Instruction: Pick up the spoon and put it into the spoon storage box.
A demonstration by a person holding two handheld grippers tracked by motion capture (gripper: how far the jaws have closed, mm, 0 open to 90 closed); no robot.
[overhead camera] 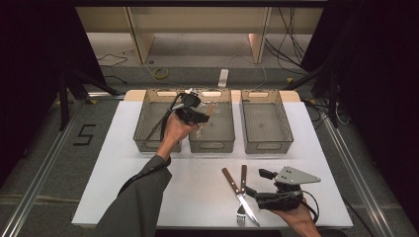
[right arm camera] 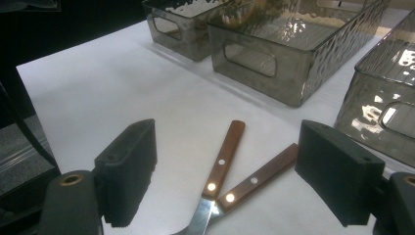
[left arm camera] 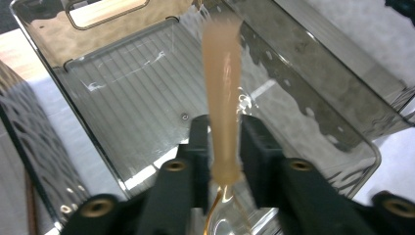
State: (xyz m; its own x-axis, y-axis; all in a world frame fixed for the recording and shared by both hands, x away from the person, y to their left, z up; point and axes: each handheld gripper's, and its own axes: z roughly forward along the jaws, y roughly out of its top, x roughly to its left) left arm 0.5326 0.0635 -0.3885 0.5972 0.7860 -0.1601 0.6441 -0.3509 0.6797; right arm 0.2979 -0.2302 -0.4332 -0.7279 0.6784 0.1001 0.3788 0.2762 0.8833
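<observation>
Spoon handle (left arm camera: 222,93) between left tongs (left arm camera: 224,142), blurred from above.

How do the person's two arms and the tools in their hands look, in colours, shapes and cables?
Both claws are black, each with two blocky jaws; the right claw has ribbed pads and brass-coloured screw holes. On the right claw sits a grey three-cornered plate. A black cable trails from the left claw along the arm. The left arm wears a grey long sleeve.
</observation>
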